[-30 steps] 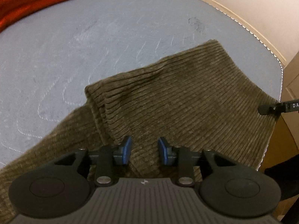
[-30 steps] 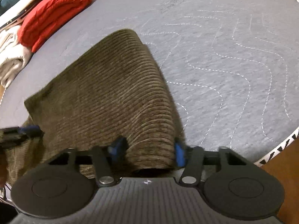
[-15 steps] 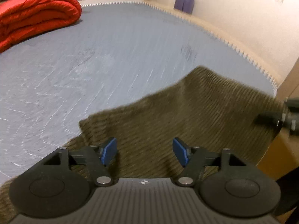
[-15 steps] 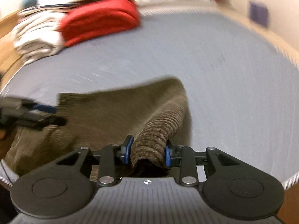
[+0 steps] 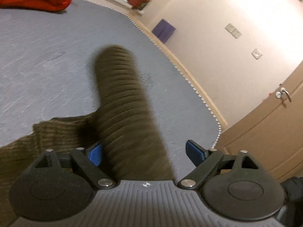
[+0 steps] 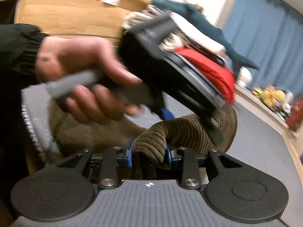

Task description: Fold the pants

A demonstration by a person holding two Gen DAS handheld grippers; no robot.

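My right gripper [image 6: 149, 156] is clamped on a thick bunched fold of the olive corduroy pants [image 5: 121, 102], blue pads pressed into the cloth on both sides. The pants lie on the grey bed [image 5: 47, 71], with one folded length lifted off it and draped toward my grip. My left gripper [image 5: 145, 152] is opening wide; the cloth passes between its jaws, and neither pad presses it. In the right view my left hand [image 6: 81, 77] holds that gripper just above the raised fold.

To do this fold well, I judge I should carry the gripped edge over evenly, keep the layers stacked, and keep the left gripper clear of the cloth so it does not drag.

A second ago the pants lay broad and flat, the left jaws were narrow, and the right jaws were only straddling the edge. Now the right has bitten and lifted it, and both views have swung up toward the walls.
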